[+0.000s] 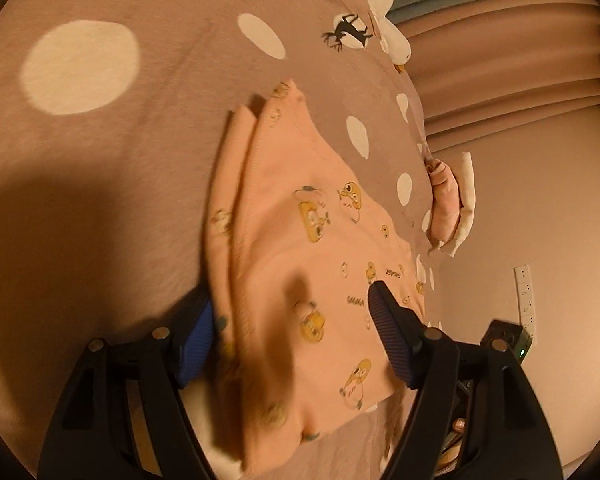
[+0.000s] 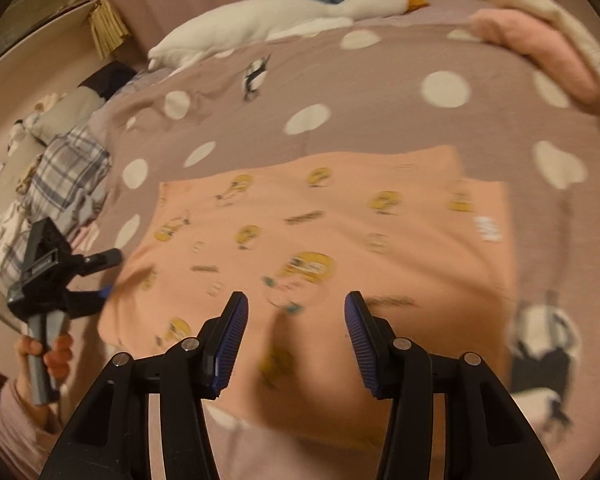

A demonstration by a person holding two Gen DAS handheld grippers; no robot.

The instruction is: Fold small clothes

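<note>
A small peach garment point(image 1: 300, 248) with yellow cartoon prints lies folded flat on the mauve polka-dot bedspread point(image 1: 100, 160). My left gripper point(image 1: 290, 312) is open, its jaws straddling the garment's near end, one finger under its left edge. In the right wrist view the garment point(image 2: 320, 232) spreads as a rectangle. My right gripper point(image 2: 296, 308) is open and empty, hovering just above its near edge. The left gripper point(image 2: 96, 280) shows at the garment's left edge, held by a hand.
A white goose plush point(image 2: 280, 16) lies at the far edge of the bed. Folded pink and cream clothes point(image 2: 540, 52) are stacked at the far right. Plaid and other clothes point(image 2: 60, 172) are piled at the left. A wall socket strip point(image 1: 526, 300) is off the bed.
</note>
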